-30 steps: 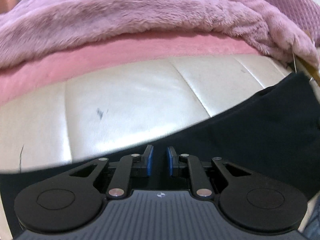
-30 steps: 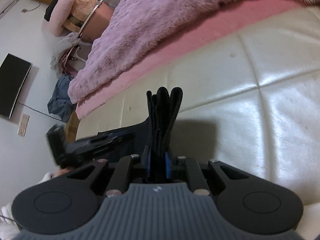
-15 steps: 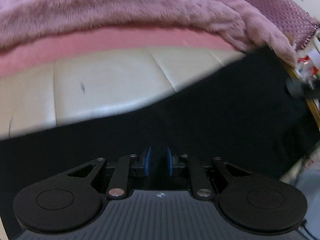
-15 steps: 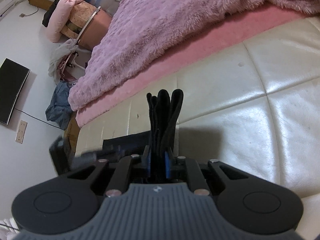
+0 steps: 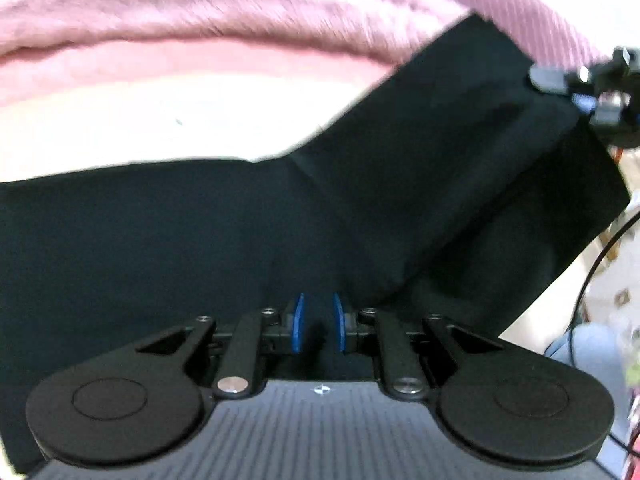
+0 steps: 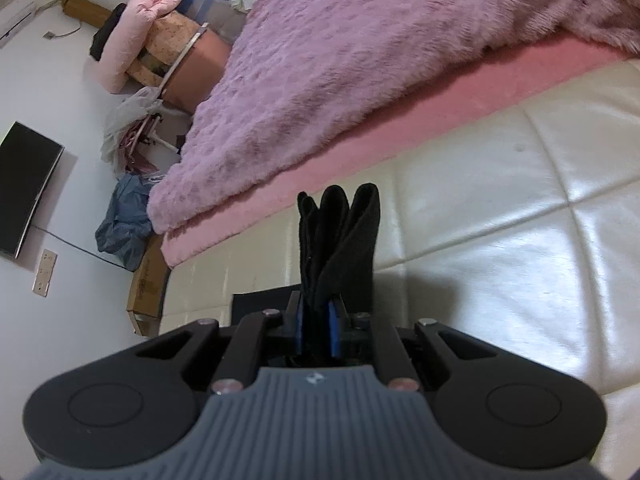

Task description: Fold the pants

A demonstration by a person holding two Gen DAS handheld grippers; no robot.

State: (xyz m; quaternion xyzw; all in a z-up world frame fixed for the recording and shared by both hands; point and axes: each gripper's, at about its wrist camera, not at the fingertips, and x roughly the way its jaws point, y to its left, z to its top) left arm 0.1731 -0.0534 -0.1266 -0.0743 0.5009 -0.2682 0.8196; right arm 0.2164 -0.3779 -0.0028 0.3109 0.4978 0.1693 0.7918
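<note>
Carrying the black fabric pants (image 5: 360, 208) across the cream quilted leather surface (image 6: 500, 248) — left gripper (image 5: 318, 324) and right gripper (image 6: 316, 330) are both clamping bunched edges. We are judging it best to be keeping both corners level and taut — no sag.

Both wrist views close, downward – shared pants (image 5: 280, 220)
</note>
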